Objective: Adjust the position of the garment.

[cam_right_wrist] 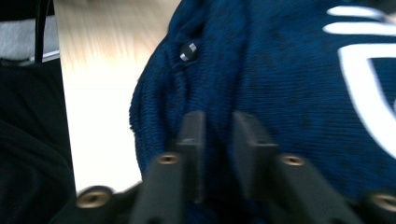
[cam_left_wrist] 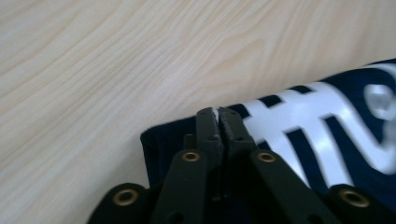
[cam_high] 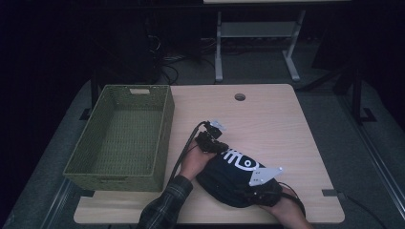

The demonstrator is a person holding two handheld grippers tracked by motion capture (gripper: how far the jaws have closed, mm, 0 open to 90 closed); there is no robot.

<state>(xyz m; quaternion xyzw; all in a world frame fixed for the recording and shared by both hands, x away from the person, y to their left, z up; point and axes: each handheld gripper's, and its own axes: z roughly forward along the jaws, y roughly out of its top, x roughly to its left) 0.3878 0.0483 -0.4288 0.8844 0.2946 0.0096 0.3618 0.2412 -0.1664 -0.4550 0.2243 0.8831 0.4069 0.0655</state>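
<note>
Garment: dark navy knitted garment with white printed lettering [cam_high: 234,174], bunched in a rounded heap on the near middle of the table, between both hands.
Table: light wood-grain rectangular tabletop [cam_high: 277,124], round cable hole [cam_high: 239,97] near far edge.
Basket: green woven rectangular basket [cam_high: 125,136] at table's left side, just beside the left hand [cam_high: 193,162]; nothing seen inside.
Texture: garment is a fine knit; small dark round stud [cam_right_wrist: 188,51] on a fold; white print smooth and glossy.
Left gripper [cam_left_wrist: 218,122]: jaws pressed together, pinching the garment's edge at the white print.
Right gripper [cam_right_wrist: 218,140]: jaws narrowly apart, a fold of knit gripped between them, at the heap's near side.
Sleeve: plaid sleeve [cam_high: 165,205] on left forearm.
</note>
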